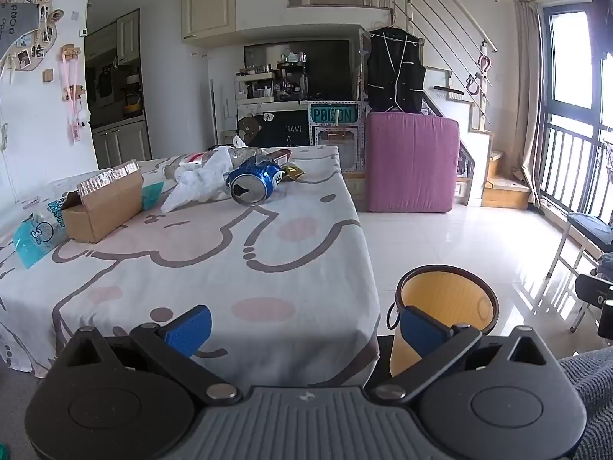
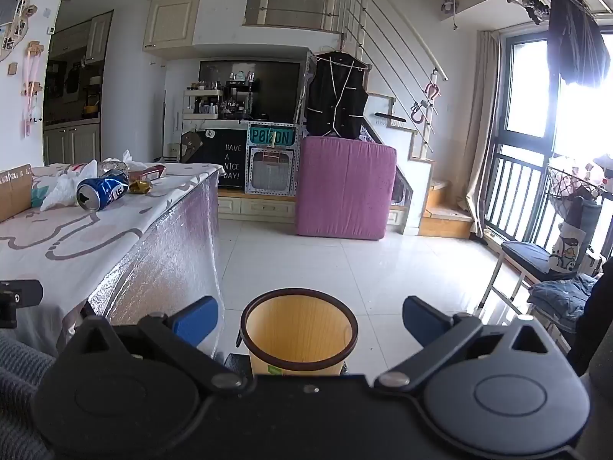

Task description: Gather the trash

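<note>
Left wrist view is showing the left gripper (image 1: 302, 331) spread wide, gripping nothing; a crushed blue can (image 1: 253, 185) is lying on the table (image 1: 230, 268). Right gripper (image 2: 309, 320) is hovering, fingers parted and unladen, above the yellow bin (image 2: 299, 331) standing on the floor.

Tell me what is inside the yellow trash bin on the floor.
The yellow trash bin shows only bare inner walls, no trash. Its bottom is hidden behind the near rim and the right gripper.

At the far side of the room, a teal plate (image 2: 272, 137) on the perforated cabinet reads "P0IZON". Just left of it, a black board (image 2: 232, 163) carries "HAVE A NICE DAY!" in white letters. The blue can's (image 2: 102, 189) print is too small to read.
</note>
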The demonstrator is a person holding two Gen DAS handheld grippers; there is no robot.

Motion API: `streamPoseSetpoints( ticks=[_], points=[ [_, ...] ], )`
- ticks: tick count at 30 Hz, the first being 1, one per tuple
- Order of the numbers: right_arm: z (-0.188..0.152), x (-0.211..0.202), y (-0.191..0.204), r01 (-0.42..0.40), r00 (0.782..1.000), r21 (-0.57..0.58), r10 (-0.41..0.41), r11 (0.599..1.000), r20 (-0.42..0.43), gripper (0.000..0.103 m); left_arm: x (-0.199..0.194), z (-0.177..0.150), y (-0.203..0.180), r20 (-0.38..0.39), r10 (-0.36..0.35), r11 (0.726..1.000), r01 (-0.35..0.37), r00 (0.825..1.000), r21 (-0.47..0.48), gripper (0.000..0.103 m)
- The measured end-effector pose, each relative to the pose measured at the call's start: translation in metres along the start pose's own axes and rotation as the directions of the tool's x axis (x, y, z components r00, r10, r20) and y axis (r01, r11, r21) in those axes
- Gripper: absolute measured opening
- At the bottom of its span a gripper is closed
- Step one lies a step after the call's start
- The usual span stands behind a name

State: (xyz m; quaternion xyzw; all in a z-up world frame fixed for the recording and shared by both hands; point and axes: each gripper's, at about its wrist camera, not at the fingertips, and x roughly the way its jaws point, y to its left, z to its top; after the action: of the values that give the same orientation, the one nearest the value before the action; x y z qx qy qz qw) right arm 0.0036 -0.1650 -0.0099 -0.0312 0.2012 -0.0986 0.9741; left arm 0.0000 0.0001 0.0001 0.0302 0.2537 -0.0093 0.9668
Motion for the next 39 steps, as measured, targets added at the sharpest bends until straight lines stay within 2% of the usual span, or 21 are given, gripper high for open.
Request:
streamPoseSetpoints(
  ticks=[39],
  points=[
    [-0.0010, 0.0011, 0.0017, -0.005, 1.000, -0.002, 0.005, 1.000, -0.002, 0.103, 0.0004, 0.0006, -0.0004, 0.004, -0.007, 1.000, 0.007, 1.000, -0.006, 0.103]
  ],
)
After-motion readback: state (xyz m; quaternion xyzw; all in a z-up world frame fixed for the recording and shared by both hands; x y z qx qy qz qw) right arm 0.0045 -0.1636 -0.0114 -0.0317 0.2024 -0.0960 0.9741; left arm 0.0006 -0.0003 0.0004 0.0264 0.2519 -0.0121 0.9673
